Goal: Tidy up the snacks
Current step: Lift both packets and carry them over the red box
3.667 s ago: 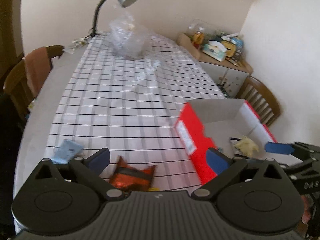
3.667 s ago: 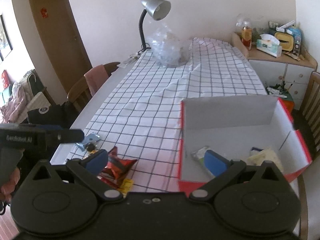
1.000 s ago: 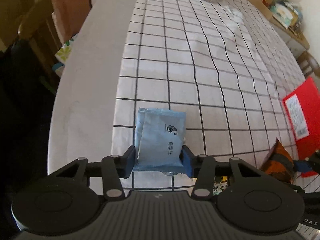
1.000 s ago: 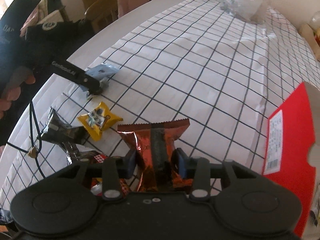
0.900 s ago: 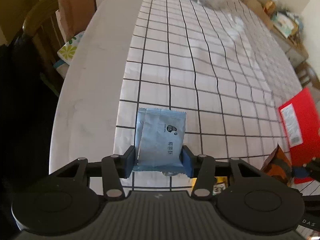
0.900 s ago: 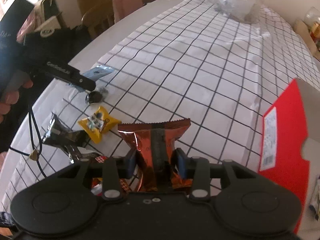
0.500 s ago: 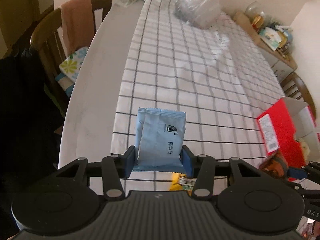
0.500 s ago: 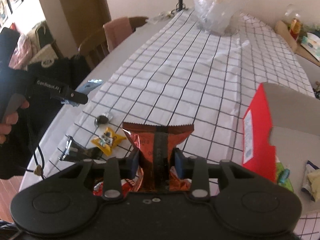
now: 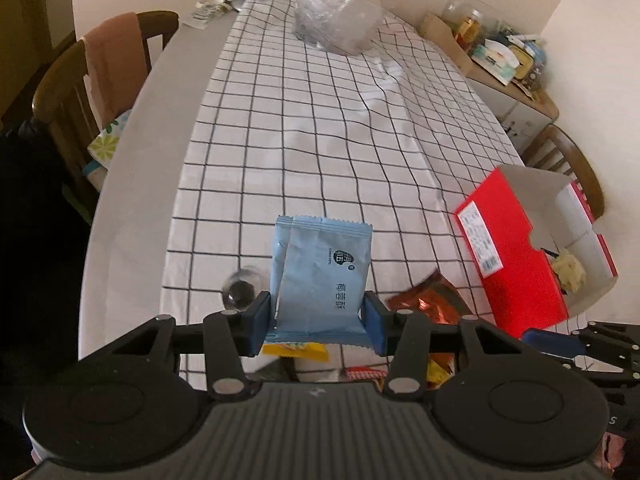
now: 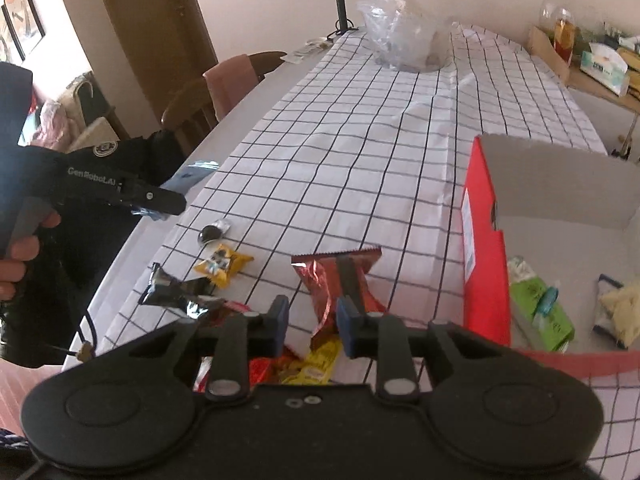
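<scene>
The blue snack packet [image 9: 322, 276] sits clamped upright in the left claw [image 9: 316, 322], above the bench [image 9: 132, 184]. The red foil packet [image 10: 340, 284] looks pinched in the right claw [image 10: 308, 326]. Both seem mid-carry; next, each needs lowering into the red box [image 10: 560, 240].

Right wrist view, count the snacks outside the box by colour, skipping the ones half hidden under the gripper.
Blue packet, in left gripper: 1
Red packet, in right gripper: 1
Yellow packet: 1
Black packet: 1
Dark round candy: 1
Total: 5
</scene>
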Tool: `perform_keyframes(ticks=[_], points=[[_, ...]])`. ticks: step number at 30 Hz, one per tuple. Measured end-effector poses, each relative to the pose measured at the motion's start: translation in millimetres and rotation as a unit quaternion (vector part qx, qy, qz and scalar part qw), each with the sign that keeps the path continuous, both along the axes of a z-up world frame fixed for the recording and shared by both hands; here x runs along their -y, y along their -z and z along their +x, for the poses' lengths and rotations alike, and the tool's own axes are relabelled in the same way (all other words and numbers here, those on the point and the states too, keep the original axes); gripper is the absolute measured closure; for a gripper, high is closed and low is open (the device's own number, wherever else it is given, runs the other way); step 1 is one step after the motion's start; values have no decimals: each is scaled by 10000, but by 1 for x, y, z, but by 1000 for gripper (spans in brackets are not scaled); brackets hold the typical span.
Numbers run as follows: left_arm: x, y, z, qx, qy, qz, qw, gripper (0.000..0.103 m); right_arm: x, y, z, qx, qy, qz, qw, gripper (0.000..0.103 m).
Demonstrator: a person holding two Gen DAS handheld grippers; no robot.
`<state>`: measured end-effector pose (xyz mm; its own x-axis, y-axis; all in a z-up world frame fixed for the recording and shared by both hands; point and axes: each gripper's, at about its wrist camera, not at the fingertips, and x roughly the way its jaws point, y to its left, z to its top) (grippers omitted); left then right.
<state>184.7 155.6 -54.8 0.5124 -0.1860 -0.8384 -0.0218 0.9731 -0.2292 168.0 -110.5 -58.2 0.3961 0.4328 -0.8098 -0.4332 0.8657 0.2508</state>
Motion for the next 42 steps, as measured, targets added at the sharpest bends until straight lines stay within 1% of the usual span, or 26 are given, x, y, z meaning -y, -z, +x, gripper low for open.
perform_keyframes(ticks=[3, 4, 7, 8, 9, 10, 11, 14, 16, 21, 23, 25, 27, 29, 30, 31, 33, 35, 38, 42], points=[[5, 1, -5, -14, 37, 6, 10000, 56, 1, 9, 3, -91, 53, -92, 9999, 76], [5, 1, -7, -16, 38, 6, 10000, 56, 0, 11, 3, -61, 65, -148, 9999, 76], [3, 2, -11, -32, 2, 14, 10000, 56, -5, 19, 9, -48, -70, -319, 9995, 67], [3, 2, -13, -39, -13, 15, 10000, 56, -8, 21, 11, -43, -123, -375, 9992, 49], [1, 3, -13, -50, -38, 8, 10000, 56, -11, 25, 14, -67, -206, -415, 9989, 14], [-1, 4, -14, -61, -55, 0, 10000, 56, -14, 28, 17, -80, -278, -425, 9987, 0], [-2, 4, -15, -72, -76, -4, 9999, 56, -17, 32, 20, -63, -326, -448, 9984, 3], [-7, 6, -17, -94, -134, -15, 9999, 56, -30, 48, 35, -167, -445, -576, 9972, 6], [-9, 7, -18, -108, -175, -11, 9998, 56, -36, 57, 45, -241, -444, -667, 9965, 13], [-14, 9, -19, -138, -238, -16, 9996, 56, -50, 86, 68, -506, -499, -910, 9933, 12], [-14, 10, -19, -141, -238, -24, 9996, 56, -54, 93, 70, -607, -513, -929, 9925, 12], [-15, 10, -19, -148, -248, -34, 9996, 56, -57, 99, 72, -611, -542, -1024, 9914, 12], [-17, 11, -20, -155, -265, -46, 9995, 56, -61, 103, 73, -624, -556, -1155, 9898, 16], [-20, 12, -20, -165, -288, -65, 9994, 56, -62, 107, 73, -643, -526, -1208, 9892, 32], [-21, 12, -19, -167, -303, -65, 9994, 56, -62, 108, 74, -664, -499, -1210, 9892, 37], [-22, 13, -19, -172, -318, -69, 9993, 56, -61, 108, 75, -693, -482, -1195, 9892, 44], [-24, 14, -19, -185, -347, -75, 9992, 56, -60, 108, 73, -662, -462, -1154, 9900, 50], [-24, 14, -19, -196, -364, -74, 9991, 56, -59, 106, 74, -677, -416, -1129, 9904, 53], [-23, 14, -19, -202, -384, -71, 9990, 56, -59, 100, 71, -629, -420, -1087, 9912, 53], [-20, 11, -20, -161, -366, -74, 9992, 56, -54, 84, 63, -573, -405, -840, 9940, 53]])
